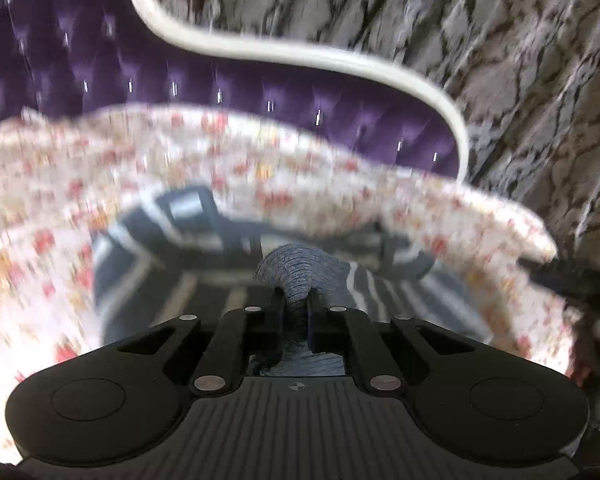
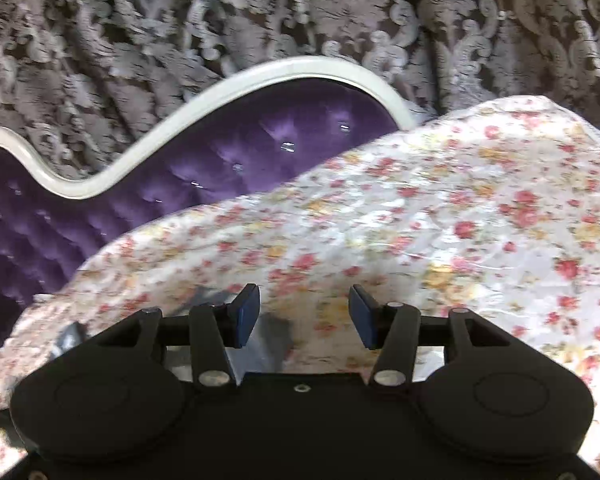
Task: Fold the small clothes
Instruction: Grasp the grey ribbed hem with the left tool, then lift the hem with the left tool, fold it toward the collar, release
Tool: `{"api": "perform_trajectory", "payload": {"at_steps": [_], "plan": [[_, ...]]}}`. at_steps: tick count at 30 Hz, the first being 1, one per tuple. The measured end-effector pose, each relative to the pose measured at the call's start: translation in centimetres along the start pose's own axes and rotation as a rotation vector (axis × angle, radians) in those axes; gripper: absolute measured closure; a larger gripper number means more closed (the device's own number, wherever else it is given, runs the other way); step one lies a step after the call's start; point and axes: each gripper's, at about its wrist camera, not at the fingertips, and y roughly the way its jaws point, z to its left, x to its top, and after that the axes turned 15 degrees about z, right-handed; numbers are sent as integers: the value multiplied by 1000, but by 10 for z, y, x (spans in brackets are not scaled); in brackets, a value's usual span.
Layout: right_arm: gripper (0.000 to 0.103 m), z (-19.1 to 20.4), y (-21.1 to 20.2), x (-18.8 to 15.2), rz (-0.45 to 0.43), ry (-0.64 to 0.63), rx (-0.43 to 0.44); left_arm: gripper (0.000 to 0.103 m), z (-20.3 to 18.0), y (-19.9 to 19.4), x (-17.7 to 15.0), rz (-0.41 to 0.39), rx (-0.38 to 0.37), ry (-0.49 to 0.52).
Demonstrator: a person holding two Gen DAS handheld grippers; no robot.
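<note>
In the left wrist view my left gripper (image 1: 295, 294) is shut on a bunched fold of a dark blue-grey garment with white stripes (image 1: 300, 270). The rest of the garment (image 1: 172, 252) spreads ahead on the floral bedsheet (image 1: 40, 200), blurred by motion. In the right wrist view my right gripper (image 2: 304, 312) is open and empty, its blue pads (image 2: 247, 314) just above the floral sheet (image 2: 440, 220). A small dark patch of the garment (image 2: 274, 326) shows below the left pad.
A purple tufted headboard (image 1: 220, 92) with a white curved frame (image 1: 300, 50) stands behind the bed; it also shows in the right wrist view (image 2: 220, 160). Grey patterned curtains (image 2: 180, 20) hang behind it. The sheet's edge (image 1: 540, 240) lies to the right.
</note>
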Motion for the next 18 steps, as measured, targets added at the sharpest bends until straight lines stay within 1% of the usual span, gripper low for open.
{"api": "perform_trajectory", "payload": {"at_steps": [2, 5, 7, 11, 15, 16, 18], "plan": [[44, 0, 4, -1, 20, -7, -19, 94, 9, -6, 5, -6, 20, -16], [44, 7, 16, -3, 65, -35, -28, 94, 24, 4, 7, 36, 61, -42], [44, 13, 25, -6, 94, -59, -36, 94, 33, 14, 7, 78, 57, -59], [45, 31, 41, -17, 150, -133, -41, 93, 42, 29, 1, 118, 65, -70], [45, 47, 47, -28, 215, -229, -18, 93, 47, 31, -2, 117, 48, -95], [45, 49, 46, -30, 230, -253, -9, 93, 50, 30, -1, 115, 34, -111], [45, 51, 39, -33, 227, -293, 4, 93, 52, 25, 1, 110, -9, -145]]}}
